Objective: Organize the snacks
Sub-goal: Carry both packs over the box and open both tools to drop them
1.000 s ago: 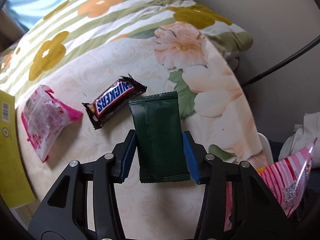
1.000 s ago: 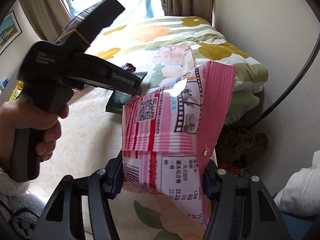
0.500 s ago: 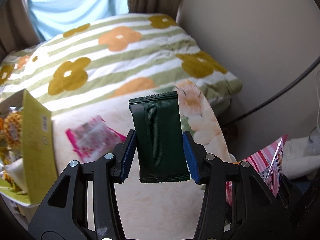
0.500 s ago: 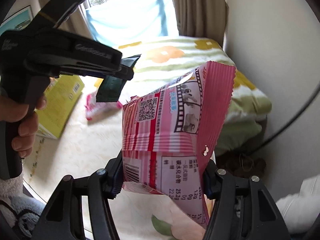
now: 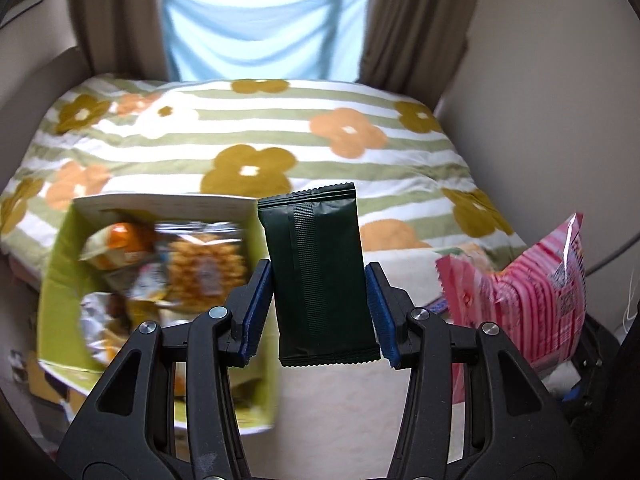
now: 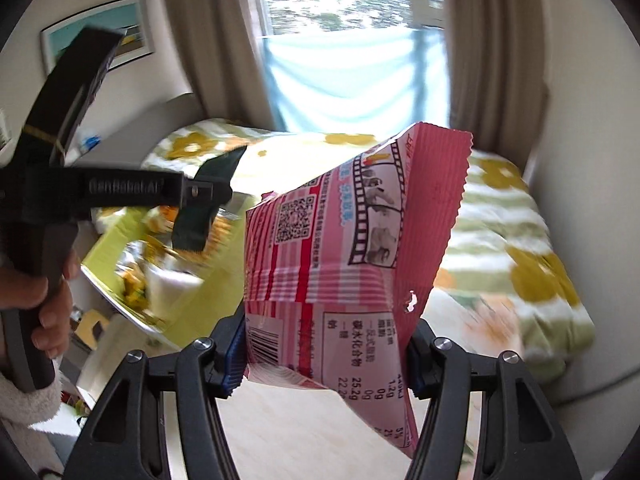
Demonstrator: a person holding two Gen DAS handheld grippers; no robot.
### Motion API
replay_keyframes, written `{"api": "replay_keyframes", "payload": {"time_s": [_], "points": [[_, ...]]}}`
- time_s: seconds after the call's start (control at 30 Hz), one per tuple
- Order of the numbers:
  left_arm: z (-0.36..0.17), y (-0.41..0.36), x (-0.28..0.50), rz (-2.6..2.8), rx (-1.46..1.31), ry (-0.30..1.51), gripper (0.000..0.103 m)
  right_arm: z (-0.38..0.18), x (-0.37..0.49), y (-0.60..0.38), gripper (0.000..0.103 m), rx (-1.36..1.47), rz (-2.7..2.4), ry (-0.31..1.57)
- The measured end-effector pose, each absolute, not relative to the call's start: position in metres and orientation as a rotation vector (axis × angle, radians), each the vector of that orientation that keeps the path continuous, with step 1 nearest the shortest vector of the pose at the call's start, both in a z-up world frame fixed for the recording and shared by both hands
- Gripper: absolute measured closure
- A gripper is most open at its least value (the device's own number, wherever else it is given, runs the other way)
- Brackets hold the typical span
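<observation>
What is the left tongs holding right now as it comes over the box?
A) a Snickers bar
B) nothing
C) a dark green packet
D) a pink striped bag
C: the left tongs is shut on the dark green packet, pads pressed on both its edges; the pink striped bag is in the right tongs.

A dark green packet (image 5: 318, 280) is held upright between the blue pads (image 5: 254, 312) of the left tool (image 5: 316, 316), at the centre of the frame. At the left, a yellow-green box (image 5: 60, 264) is seen open, with blurred snack bags (image 5: 200, 268) lying inside it. At the right edge, a pink striped bag (image 5: 532, 296) is seen, its top edge raised. A bed (image 5: 280, 140) covered by a striped quilt with orange and mustard flowers fills the middle of the frame. Above it, at top centre, a blue cloth (image 5: 264, 20) is hung between brown curtains (image 5: 116, 16).
</observation>
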State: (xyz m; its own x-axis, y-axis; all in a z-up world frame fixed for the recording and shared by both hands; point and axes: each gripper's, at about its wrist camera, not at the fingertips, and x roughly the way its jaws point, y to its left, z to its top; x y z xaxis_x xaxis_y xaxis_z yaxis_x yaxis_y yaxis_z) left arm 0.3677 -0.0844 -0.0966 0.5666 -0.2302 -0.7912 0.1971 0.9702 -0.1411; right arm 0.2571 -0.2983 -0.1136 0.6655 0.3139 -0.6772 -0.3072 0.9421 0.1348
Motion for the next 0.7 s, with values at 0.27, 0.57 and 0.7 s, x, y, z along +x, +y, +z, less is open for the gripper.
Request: {"api": "replay_keyframes", "payload": {"time_s": [0.27, 0.57, 0.7], "points": [[-0.109, 0.057, 0.381, -0.098, -0.08, 0.956, 0.06, -0.108, 0.3, -0.179, 0.046, -0.035, 0.479, 0.783], [-0.157, 0.142, 0.404, -0.155, -0.067, 1.064, 0.059, -0.13, 0.326, -0.101, 0.046, -0.001, 0.494, 0.866], [-0.169, 0.138, 0.405, -0.183, 0.007, 1.063, 0.015, -0.137, 0.33, -0.097, 0.046, 0.043, 0.451, 0.906]]}}
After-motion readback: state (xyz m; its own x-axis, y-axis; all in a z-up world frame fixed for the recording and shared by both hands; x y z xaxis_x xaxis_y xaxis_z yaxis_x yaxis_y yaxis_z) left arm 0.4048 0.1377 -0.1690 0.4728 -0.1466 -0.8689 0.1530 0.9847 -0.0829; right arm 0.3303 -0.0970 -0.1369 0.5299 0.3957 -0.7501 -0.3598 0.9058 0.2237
